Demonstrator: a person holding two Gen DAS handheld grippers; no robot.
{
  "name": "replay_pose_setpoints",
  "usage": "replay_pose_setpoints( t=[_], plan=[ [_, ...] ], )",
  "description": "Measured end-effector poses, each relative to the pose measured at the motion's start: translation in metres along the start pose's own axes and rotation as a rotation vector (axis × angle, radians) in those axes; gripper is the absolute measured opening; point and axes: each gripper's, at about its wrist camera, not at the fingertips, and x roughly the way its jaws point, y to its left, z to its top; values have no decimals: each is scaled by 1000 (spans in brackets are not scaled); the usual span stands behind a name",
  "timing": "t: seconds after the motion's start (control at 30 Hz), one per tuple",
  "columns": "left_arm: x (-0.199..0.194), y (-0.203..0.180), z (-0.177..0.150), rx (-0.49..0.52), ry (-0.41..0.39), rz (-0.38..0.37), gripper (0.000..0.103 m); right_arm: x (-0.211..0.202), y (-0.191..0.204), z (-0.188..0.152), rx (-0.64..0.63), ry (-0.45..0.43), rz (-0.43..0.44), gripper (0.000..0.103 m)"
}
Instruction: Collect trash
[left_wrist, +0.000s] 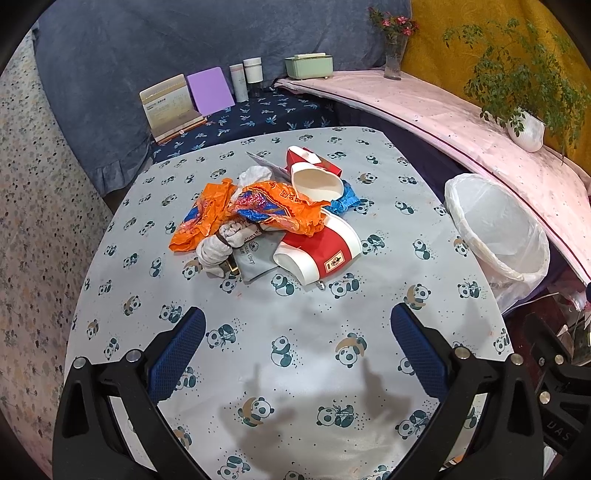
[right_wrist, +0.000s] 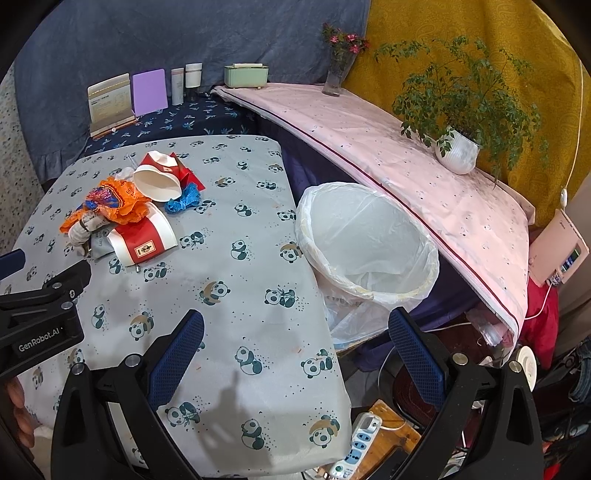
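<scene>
Both tools hover wide and empty above a panda-print counter (left_wrist: 295, 332) at the outset of a trash pickup. The left tool (left_wrist: 297, 347) points straight at the litter heap (left_wrist: 273, 218), which lies ahead of its fingertips and well apart from them: a crumpled orange wrapper (left_wrist: 221, 214), two red-and-white paper cups, the near one (left_wrist: 321, 247) on its side and the far one (left_wrist: 314, 181) with its mouth showing, a blue scrap (left_wrist: 345, 197), a grey pouch (left_wrist: 255, 254) and a wad of white tissue (left_wrist: 255, 173). The right tool (right_wrist: 295, 347) sits over the counter's near right edge, with the heap far off to its upper left and the lined bin (right_wrist: 369, 240) just ahead and slightly right, standing beside the counter with nothing seen inside but its bag. The step in hand appears to be the first approach; nothing is gripped and nothing binned. The next move likely calls for the left tool to go forward and down to the closest piece, probably the near cup or the pouch, and close on it without dragging the loose wrapper, then carry it right to the bin.
</scene>
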Motion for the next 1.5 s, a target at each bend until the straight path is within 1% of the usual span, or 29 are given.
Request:
replay_pose_setpoints(
  t=[0.47,0.7,0.93,1.2,1.3,1.5],
  plan=[
    [1,4,0,-15,3,2,96,-3,-3,4,31,-25,-8,96],
    [3,6,1,-6,-4,-12,96,-2,2,6,28,-40,-25,96],
    [8,14,3,-19,-18,-18,96,1,11,9,19,-46,-20,96],
    [19,35,8,-52,-18,-11,96,11,23,15,9,-49,-25,96],
    [25,45,11,-67,-6,-23,96,15,28,18,12,-53,-21,96],
    [44,68,24,-128,28,-32,96,27,40,27,17,-61,-10,96]
  ],
)
